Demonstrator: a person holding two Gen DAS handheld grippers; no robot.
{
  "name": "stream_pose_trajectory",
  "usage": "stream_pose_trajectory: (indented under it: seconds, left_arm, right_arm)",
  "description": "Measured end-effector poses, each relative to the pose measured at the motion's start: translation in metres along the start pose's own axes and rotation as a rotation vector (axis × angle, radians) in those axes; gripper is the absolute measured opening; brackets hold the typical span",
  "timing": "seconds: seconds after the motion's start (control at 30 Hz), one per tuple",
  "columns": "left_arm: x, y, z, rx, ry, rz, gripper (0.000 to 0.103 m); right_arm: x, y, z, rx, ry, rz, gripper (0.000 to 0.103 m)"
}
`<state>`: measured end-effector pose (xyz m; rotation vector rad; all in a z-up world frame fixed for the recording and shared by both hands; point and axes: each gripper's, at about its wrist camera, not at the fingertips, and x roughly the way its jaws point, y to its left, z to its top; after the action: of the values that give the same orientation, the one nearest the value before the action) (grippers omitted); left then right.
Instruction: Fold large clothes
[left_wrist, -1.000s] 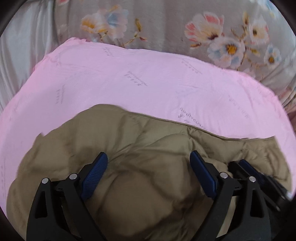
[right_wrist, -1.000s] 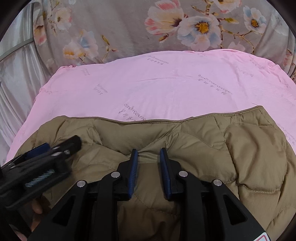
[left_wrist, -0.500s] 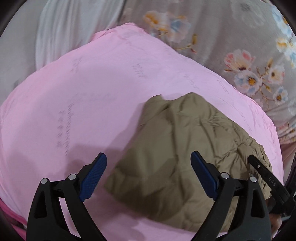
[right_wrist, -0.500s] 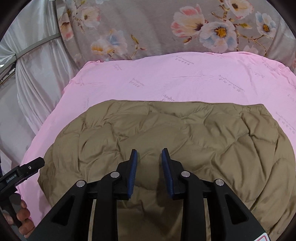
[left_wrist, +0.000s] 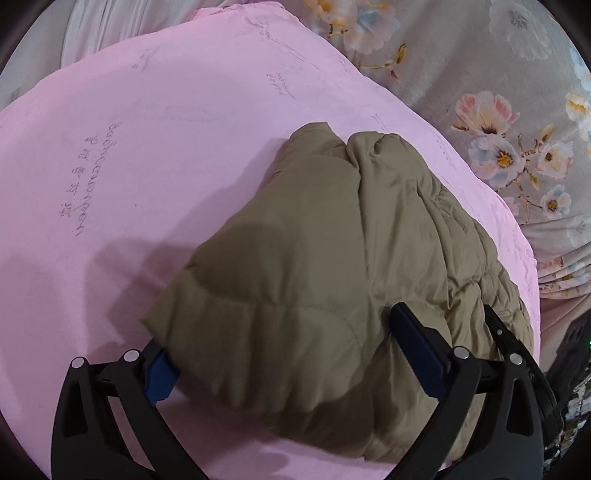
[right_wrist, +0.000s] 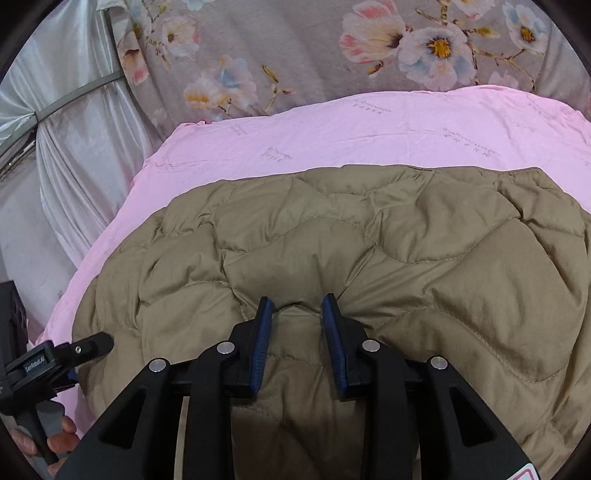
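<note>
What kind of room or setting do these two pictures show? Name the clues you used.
Most likely a bedroom, with the work done on a bed. A pink sheet covers a soft, wide surface, floral bedding lies behind it, and a pale curtain hangs at the side. A quilted khaki jacket lies on the sheet.

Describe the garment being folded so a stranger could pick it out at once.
Find the pink sheet spread over the grey floral bedcover. On it lies the jacket, the only khaki-brown thing there: puffy, quilted in wavy stitched lines, folded into a thick bundle, with the right gripper pinching a ridge of it.
</note>
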<state>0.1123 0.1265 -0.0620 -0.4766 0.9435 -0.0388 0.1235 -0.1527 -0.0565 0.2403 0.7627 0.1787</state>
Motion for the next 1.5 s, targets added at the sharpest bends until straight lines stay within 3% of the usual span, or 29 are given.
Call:
stream_pose_trajectory:
  seconds: [0.03,0.13,0.2,0.27,0.37,0.47,0.63,0.9,1.07,1.2,1.3,1.5]
  left_arm:
    - [0.001,-0.003,0.001,0.003,-0.007,-0.003,0.098]
    - [-0.002,-0.020,0.002,0.035,-0.022,0.004,0.075]
    - [-0.012,-0.032,0.004,0.084,-0.059,0.023,0.043]
    - [-0.026,-0.044,0.007,0.138,-0.100,0.029,0.028]
    - [-0.049,-0.060,0.015,0.194,-0.138,-0.011,0.020]
    - [-0.071,-0.071,0.024,0.232,-0.173,-0.053,0.018]
    - [-0.100,-0.081,0.028,0.273,-0.247,-0.062,0.015]
    - [-0.136,-0.104,0.025,0.366,-0.301,-0.062,0.014]
    - [-0.152,-0.154,0.004,0.498,-0.327,-0.098,0.013]
    - [-0.159,-0.206,-0.026,0.633,-0.315,-0.178,0.013]
    - [-0.157,-0.244,-0.054,0.724,-0.289,-0.231,0.013]
    - [-0.125,-0.296,-0.102,0.815,-0.168,-0.291,0.013]
  right_arm:
    - [0.000,0.001,-0.001,-0.007,-0.007,-0.005,0.029]
    - [0.000,0.001,-0.001,-0.011,-0.017,-0.005,0.029]
    - [0.001,-0.002,0.000,0.000,-0.018,0.006,0.030]
    - [-0.001,-0.004,0.001,0.020,-0.013,0.017,0.030]
    - [-0.016,-0.003,0.004,0.055,0.024,-0.005,0.027]
    - [-0.047,0.001,-0.001,0.040,0.060,0.005,0.024]
    - [-0.082,0.006,-0.026,0.028,0.146,0.047,0.009]
    - [-0.051,0.032,-0.049,0.016,0.245,0.145,0.004]
    - [-0.043,0.015,-0.047,0.123,0.251,0.259,0.003]
    - [-0.077,-0.004,-0.045,0.157,0.197,0.290,0.003]
    - [-0.117,-0.032,-0.045,0.197,0.131,0.245,0.004]
    - [-0.188,-0.089,-0.061,0.236,0.040,-0.024,0.006]
